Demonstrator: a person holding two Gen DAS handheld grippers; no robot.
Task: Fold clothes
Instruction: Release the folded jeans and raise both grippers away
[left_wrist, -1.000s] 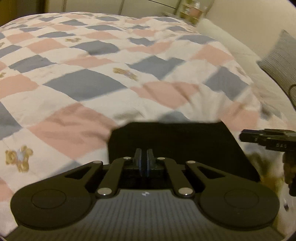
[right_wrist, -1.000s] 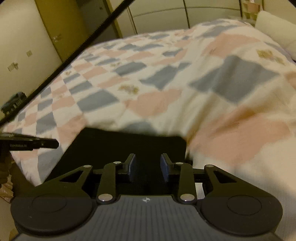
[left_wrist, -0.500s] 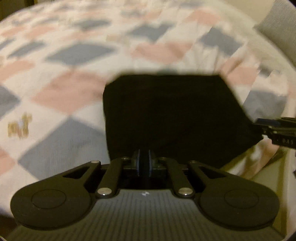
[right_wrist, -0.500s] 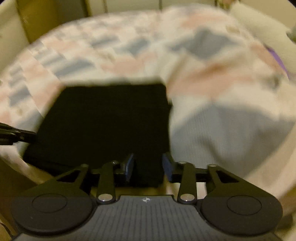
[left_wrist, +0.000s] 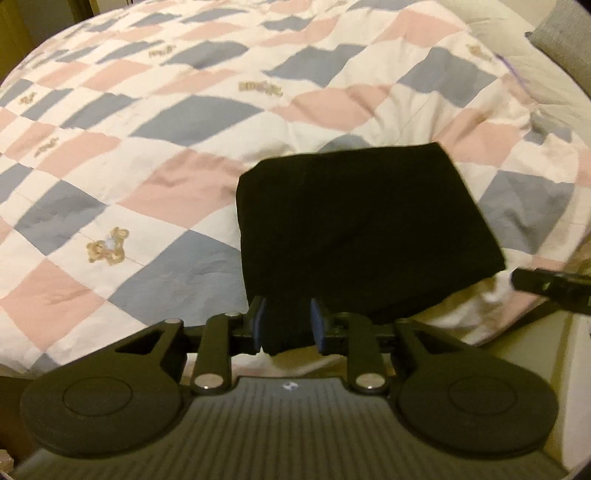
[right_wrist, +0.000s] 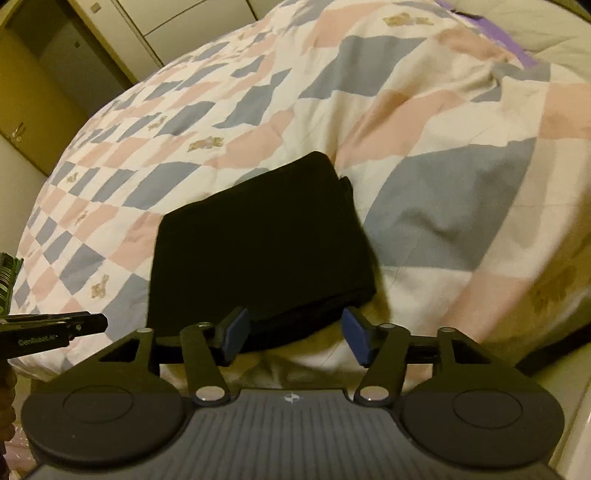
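With both jaws parted around the near hem, left gripper (left_wrist: 287, 325) and right gripper (right_wrist: 295, 334) should back straight off the folded black garment (left_wrist: 354, 225) at the bed's (left_wrist: 177, 122) near edge.

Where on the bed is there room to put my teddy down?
Lots of room: the checkered quilt is bare left of the folded black garment and beyond it. It is crowded only at the near edge, where the left gripper and right gripper sit.
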